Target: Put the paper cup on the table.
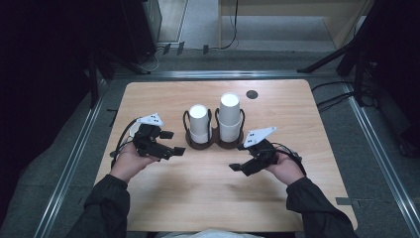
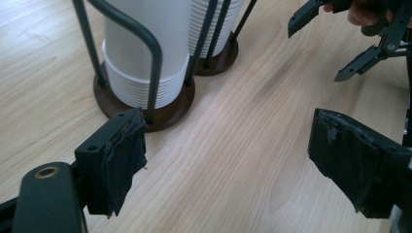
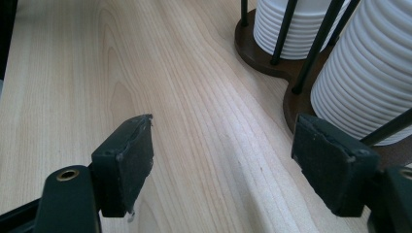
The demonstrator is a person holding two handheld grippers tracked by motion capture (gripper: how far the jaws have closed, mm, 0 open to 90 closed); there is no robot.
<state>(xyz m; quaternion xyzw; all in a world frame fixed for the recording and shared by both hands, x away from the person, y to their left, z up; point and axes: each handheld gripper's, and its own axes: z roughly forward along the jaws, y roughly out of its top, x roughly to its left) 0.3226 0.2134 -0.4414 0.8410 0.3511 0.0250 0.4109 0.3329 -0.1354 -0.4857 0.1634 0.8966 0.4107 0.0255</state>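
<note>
Wood table (image 1: 208,198) holds two cup stacks (image 1: 200,124) in their rack at centre, untouched; left gripper (image 1: 173,144) and right gripper (image 1: 237,170) flank it, jaws apart, empty, nothing picked yet.

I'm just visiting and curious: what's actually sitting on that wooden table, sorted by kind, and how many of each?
Stacks of white paper cups: 2, the left stack and the taller right stack
Dark double cup holder with wire loops: 1
Small dark round disc near the table's far edge: 1
Total: 4 things on the wooden table
</note>
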